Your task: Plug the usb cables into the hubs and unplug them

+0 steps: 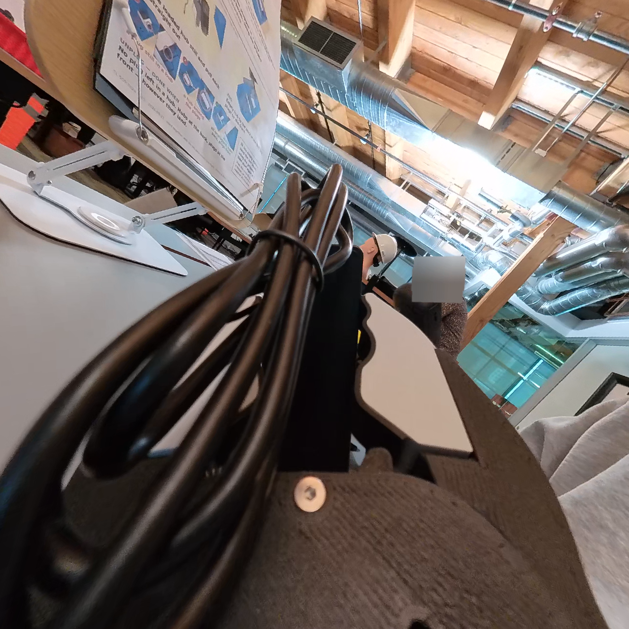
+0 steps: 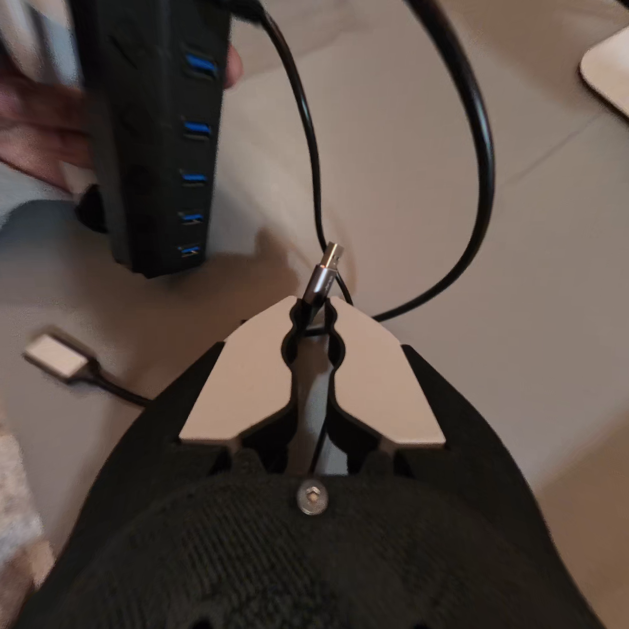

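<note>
The right gripper (image 2: 315, 303) is clamping a silver-tipped USB plug (image 2: 323, 275) just beside the black blue-ported hub (image 2: 160, 136), above the pale desk (image 2: 442, 238). The left gripper (image 1: 340, 340) is pinching that hub beside its tied black cable bundle (image 1: 272, 306); a printed instruction sheet (image 1: 204, 85) is hanging behind.

- My right gripper (image 2: 315, 301): rough black plastic w/ fine ridges, smooth matt pale plates on the fingers (image 2: 252, 371), one shiny metal screw (image 2: 311, 500).
- USB plug (image 2: 325, 272) pinched in it: shiny silver metal.
- Hub (image 2: 153, 136): black plastic, matt, w/ blue plastic in the ports.
- Hub cable (image 2: 476, 143): smooth black rubbery skin, a bit glossy.
- Flat plug (image 2: 56, 357) on the table: dull silver metal.
- Table (image 2: 442, 357): smooth, matt, pale.
- My left gripper (image 1: 391, 544): same rough grainy plastic.
- Cable bundle (image 1: 211, 357): glossy black, thin plastic tie (image 1: 289, 248) round it.
- Sheet (image 1: 204, 85): paper.
- Ceiling beams (image 1: 503, 78): bare wood; ducts (image 1: 374, 92): shiny ribbed metal.
- Sleeve (image 1: 585, 476): soft grey cloth.
</note>
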`<state>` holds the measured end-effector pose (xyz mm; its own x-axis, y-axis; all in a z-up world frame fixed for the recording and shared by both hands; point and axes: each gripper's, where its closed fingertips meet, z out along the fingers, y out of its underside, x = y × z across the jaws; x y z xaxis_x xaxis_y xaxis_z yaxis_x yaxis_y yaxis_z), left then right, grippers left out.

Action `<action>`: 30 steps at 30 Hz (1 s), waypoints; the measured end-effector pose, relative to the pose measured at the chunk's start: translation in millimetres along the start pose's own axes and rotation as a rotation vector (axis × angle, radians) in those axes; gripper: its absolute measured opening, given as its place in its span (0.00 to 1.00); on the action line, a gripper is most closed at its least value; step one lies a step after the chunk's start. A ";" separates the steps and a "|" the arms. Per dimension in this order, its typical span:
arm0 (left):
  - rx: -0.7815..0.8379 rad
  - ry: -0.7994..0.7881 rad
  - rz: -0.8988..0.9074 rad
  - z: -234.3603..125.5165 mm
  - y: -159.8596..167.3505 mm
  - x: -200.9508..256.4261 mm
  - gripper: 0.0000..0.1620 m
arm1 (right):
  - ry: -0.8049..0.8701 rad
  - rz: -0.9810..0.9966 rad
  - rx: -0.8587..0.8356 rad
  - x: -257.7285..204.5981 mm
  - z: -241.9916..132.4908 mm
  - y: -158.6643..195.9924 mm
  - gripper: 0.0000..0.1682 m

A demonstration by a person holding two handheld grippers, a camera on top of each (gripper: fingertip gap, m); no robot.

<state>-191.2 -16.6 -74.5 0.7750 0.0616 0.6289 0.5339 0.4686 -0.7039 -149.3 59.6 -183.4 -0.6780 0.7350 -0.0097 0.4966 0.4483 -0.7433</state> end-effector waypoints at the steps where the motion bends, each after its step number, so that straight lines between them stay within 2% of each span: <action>1: 0.001 0.000 0.000 -0.1 -0.2 0.0 0.34 | -0.034 -0.008 0.037 -2.7 -5.0 -6.3 0.07; 6: 0.000 0.005 0.005 0.2 0.2 1.0 0.34 | -0.257 0.118 0.282 -7.4 -39.6 -41.3 0.06; 9: -0.002 0.007 0.010 0.6 0.6 1.8 0.34 | -0.356 0.248 0.344 3.5 -49.9 -46.4 0.05; 11: -0.001 0.008 0.009 0.5 0.6 1.8 0.34 | -0.492 0.313 0.347 0.7 -55.5 -46.1 0.05; 14: 0.000 0.009 0.004 0.4 0.4 1.4 0.34 | -0.646 0.320 0.266 -11.7 -56.1 -33.8 0.05; 17: 0.001 0.010 0.000 0.3 0.2 1.1 0.34 | -0.626 0.214 0.105 -21.4 -41.3 -7.7 0.05; 22: 0.000 0.013 -0.003 0.4 0.3 1.6 0.33 | -0.644 0.105 -0.056 -38.9 -26.0 20.2 0.05; 27: -0.002 0.015 -0.005 0.5 0.5 2.0 0.33 | -0.810 0.036 -0.143 -62.9 -35.1 37.3 0.05; 30: -0.002 0.015 -0.008 0.5 0.8 1.9 0.33 | -0.760 -0.052 -0.152 -64.1 -31.2 42.0 0.05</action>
<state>-189.5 -15.7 -73.7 0.7760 0.0443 0.6292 0.5407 0.4668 -0.6998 -68.1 47.1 -193.1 -0.8606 0.1847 -0.4746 0.4858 0.5774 -0.6562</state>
